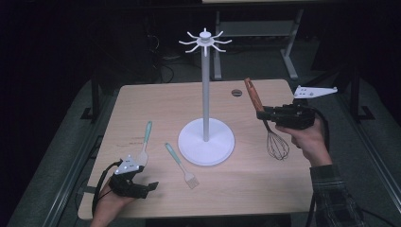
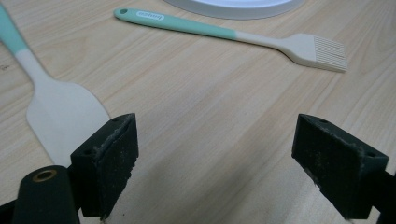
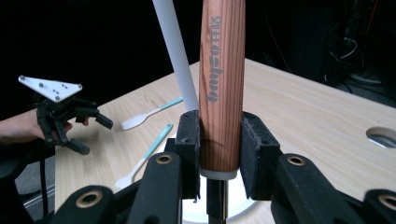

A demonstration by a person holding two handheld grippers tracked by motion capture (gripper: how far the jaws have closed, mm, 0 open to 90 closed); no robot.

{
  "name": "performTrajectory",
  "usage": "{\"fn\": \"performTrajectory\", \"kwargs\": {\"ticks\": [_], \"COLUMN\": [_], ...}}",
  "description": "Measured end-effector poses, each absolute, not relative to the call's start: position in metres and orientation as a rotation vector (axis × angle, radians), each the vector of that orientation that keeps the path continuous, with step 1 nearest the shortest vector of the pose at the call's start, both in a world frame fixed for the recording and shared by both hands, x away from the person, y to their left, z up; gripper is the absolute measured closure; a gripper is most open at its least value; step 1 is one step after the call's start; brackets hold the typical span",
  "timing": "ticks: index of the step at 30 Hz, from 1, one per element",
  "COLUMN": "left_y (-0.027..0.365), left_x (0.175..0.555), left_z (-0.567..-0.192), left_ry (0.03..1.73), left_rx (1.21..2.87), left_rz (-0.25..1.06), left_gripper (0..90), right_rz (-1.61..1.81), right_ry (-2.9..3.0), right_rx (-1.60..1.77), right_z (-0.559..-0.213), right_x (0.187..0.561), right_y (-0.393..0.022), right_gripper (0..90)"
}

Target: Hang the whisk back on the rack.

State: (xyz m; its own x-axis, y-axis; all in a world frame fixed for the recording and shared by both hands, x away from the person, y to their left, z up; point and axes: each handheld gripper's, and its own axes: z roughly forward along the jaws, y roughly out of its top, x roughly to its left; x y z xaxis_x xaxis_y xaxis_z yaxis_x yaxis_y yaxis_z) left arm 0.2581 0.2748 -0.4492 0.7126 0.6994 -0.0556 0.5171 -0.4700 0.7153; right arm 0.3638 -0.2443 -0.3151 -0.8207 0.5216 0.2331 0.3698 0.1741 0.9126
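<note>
A whisk (image 1: 276, 142) with a wooden handle (image 3: 222, 88) hangs above the table's right side, wires down and handle up. My right gripper (image 1: 261, 115) (image 3: 219, 140) is shut on the handle's lower end. A white hanging stand (image 1: 206, 94) with hooked arms on top rises from a round base at the table's middle. A spatula (image 1: 144, 144) (image 2: 56, 112) with a teal handle and a teal-handled pastry brush (image 1: 182, 166) (image 2: 233, 35) lie flat to the stand's left. My left gripper (image 1: 144, 189) (image 2: 215, 168) rests open near the front left edge, just beside the spatula's blade, with nothing between its pads.
The wooden table (image 1: 246, 189) has a small round grommet hole (image 1: 237, 92) at its far right. The stand's pole (image 3: 175, 51) is close behind the held whisk handle. Dark floor and table legs surround the table.
</note>
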Motion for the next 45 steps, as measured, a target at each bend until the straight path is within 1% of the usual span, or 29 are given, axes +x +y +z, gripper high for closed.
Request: {"fn": "performTrajectory", "kwargs": {"ticks": [6,13,20,27,37,45], "left_y": [0.275,0.275,0.275,0.275,0.275,0.275], "left_x": [0.258,0.258,0.258,0.258,0.258,0.258], "left_z": [-0.449,-0.449,-0.449,-0.45,-0.45,-0.45], "left_ry": [0.921,0.92,0.926,0.929,0.931,0.934], "left_rx": [2.175,2.175,2.171,2.172,2.174,2.171], "left_rz": [0.317,0.317,0.315,0.314,0.313,0.312], "left_gripper": [14.2,14.2,14.2,14.2,14.2,14.2], "right_rz": [1.776,1.84,1.89,1.978,1.996,1.989], "right_ry": [2.277,2.248,2.229,2.198,2.205,2.215], "right_rx": [0.833,0.746,0.703,0.61,0.504,0.5], "right_z": [-0.303,-0.277,-0.262,-0.245,-0.23,-0.231], "right_x": [0.367,0.371,0.375,0.369,0.361,0.364], "right_y": [-0.237,-0.227,-0.222,-0.213,-0.195,-0.188], "right_gripper": [70.8,70.8,70.8,70.8,70.8,70.7]}}
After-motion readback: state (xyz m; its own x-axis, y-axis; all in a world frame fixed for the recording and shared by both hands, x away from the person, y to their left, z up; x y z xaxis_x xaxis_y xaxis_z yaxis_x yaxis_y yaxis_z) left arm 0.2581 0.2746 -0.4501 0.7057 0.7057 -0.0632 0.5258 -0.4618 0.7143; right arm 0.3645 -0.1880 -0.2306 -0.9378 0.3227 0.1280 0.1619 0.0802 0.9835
